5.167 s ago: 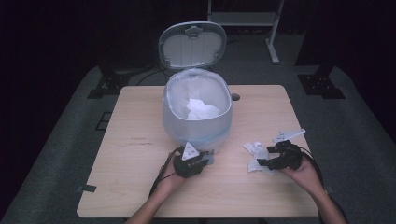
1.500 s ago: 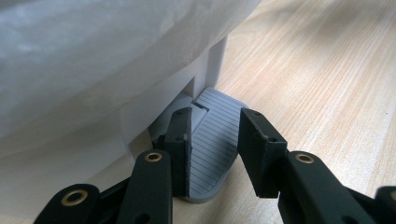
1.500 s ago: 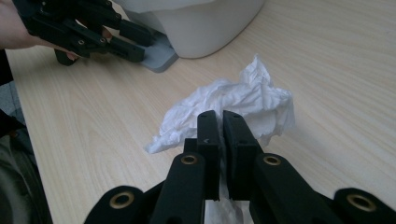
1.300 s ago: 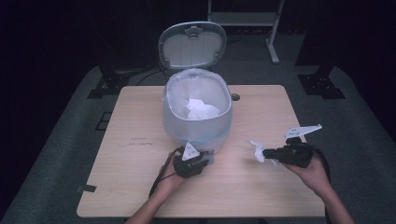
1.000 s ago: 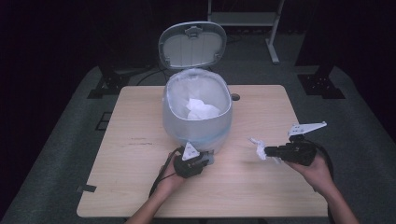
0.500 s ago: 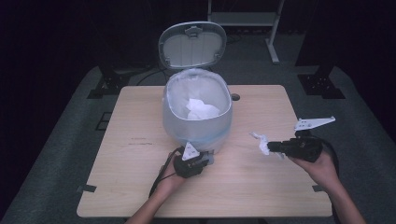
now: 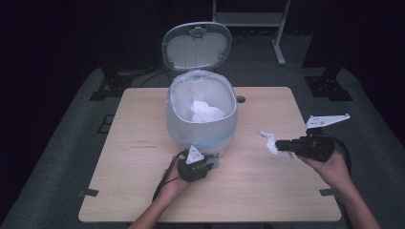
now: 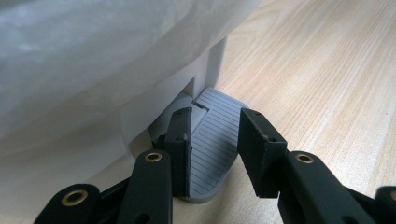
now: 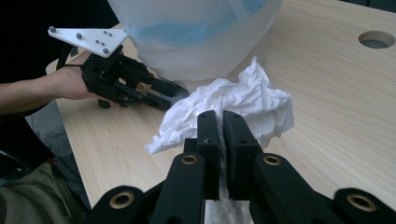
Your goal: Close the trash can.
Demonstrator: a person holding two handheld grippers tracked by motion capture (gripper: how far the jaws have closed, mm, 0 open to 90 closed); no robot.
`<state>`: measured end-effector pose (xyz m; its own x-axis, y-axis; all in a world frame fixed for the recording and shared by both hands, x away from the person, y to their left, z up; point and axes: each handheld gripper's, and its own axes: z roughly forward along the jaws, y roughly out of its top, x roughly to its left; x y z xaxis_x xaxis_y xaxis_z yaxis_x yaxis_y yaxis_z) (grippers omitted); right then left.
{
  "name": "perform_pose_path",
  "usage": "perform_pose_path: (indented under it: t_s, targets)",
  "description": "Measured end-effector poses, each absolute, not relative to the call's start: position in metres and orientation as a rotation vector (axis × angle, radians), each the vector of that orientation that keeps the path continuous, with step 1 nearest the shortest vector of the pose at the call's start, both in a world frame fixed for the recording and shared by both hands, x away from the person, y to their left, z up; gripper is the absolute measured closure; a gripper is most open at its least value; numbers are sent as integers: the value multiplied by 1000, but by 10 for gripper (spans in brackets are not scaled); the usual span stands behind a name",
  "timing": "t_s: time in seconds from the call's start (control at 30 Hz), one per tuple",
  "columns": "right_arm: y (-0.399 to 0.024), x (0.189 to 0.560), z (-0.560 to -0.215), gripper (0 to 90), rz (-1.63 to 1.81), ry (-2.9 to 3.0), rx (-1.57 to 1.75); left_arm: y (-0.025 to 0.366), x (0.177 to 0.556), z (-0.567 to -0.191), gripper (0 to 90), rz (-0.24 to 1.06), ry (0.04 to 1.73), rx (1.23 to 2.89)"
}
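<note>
One crumpled tissue (image 9: 233, 105) pinched, one more (image 7: 206, 112) in one bin (image 7: 175, 112).

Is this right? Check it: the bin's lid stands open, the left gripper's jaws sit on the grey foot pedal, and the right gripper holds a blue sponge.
One thing is wrong. The right gripper holds a crumpled white tissue, not a blue sponge; the right gripper view shows it pinched between the jaws. The rest stands: the bin's lid is open and the left gripper is at the grey foot pedal.
</note>
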<state>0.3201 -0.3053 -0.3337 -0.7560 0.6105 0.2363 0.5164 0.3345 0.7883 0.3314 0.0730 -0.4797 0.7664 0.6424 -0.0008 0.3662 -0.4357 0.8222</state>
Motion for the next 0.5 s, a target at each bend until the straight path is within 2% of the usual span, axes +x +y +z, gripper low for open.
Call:
perform_pose_path:
  t_s: [0.5]
  targets:
    - [-303,318,-312,853,1409,2466,1017,73,331,-480,652,390,757,2067]
